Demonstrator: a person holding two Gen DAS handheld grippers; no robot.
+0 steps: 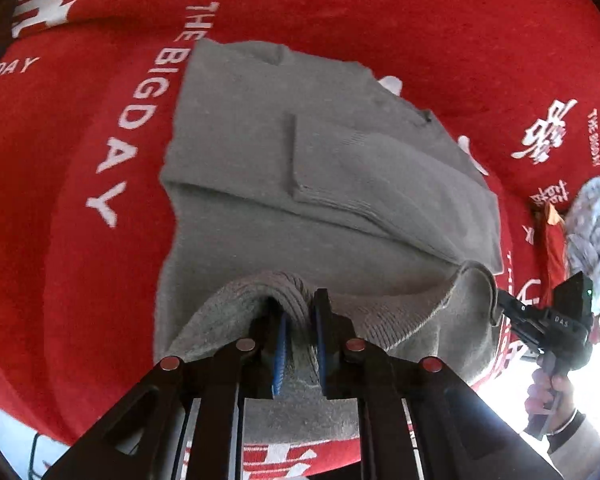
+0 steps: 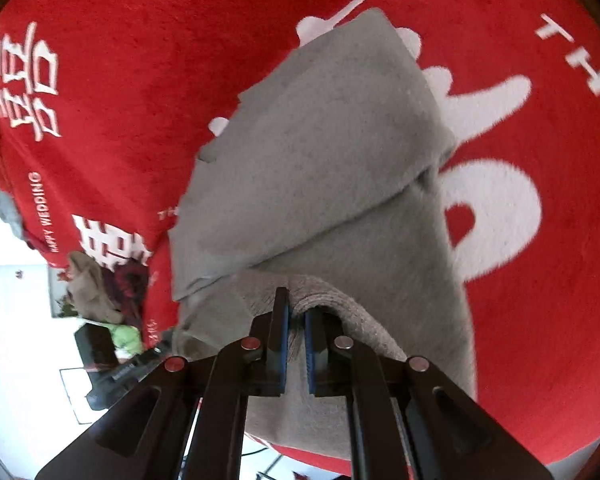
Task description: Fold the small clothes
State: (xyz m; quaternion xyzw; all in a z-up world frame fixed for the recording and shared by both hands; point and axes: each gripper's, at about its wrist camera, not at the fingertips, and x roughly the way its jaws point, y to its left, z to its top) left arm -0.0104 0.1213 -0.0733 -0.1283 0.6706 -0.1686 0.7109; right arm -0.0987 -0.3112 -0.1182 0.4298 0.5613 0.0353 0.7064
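Note:
A grey knit sweater (image 1: 284,168) lies on a red blanket (image 1: 80,280) with a sleeve folded across its body. My left gripper (image 1: 298,312) is shut on the ribbed hem of the sweater and lifts that edge off the blanket. My right gripper (image 2: 296,312) is shut on the same hem further along; it also shows in the left wrist view (image 1: 500,308) at the right, pinching the hem's corner. The sweater fills the middle of the right wrist view (image 2: 320,152).
The red blanket (image 2: 120,80) has white lettering and covers the whole work surface. A pile of other clothes (image 2: 96,288) lies off its edge at left in the right wrist view. A patterned cloth (image 1: 592,224) sits at the right edge.

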